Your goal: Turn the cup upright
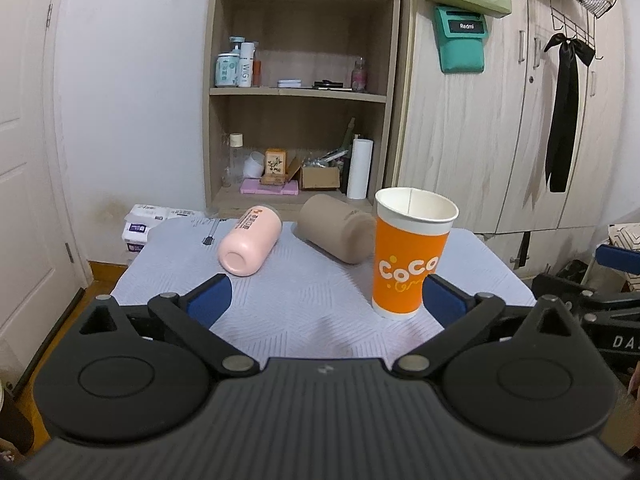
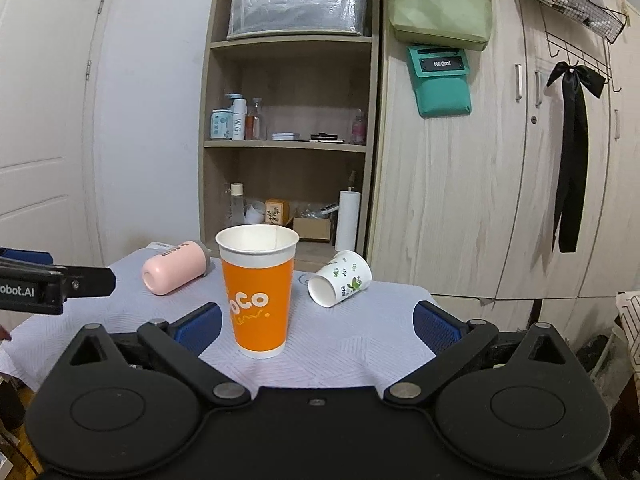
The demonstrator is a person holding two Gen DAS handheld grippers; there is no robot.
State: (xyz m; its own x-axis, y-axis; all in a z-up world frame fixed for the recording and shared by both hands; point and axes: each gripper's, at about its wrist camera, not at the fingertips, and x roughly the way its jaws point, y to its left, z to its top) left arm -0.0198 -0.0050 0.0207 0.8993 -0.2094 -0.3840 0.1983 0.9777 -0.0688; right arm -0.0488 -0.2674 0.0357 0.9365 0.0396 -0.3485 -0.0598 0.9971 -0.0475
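An orange paper cup [image 1: 410, 256] marked "CoCo" stands upright, mouth up, on the table; it also shows in the right wrist view [image 2: 258, 296]. A pink cup [image 1: 250, 240] lies on its side at the back left, also in the right wrist view [image 2: 174, 266]. A tan cup [image 1: 338, 228] lies on its side behind the orange cup. A white cup [image 2: 340, 282] with green leaf prints lies on its side at the back right. My left gripper [image 1: 326, 300] is open and empty, its right finger beside the orange cup. My right gripper [image 2: 318, 322] is open and empty, just in front of the orange cup.
The table [image 1: 304, 304] carries a pale patterned cloth. A wooden shelf unit [image 1: 300, 92] with bottles and boxes stands behind it, a wardrobe [image 1: 500, 120] to the right and a door [image 1: 24, 160] to the left. A tissue pack [image 1: 138, 230] lies at the table's back left.
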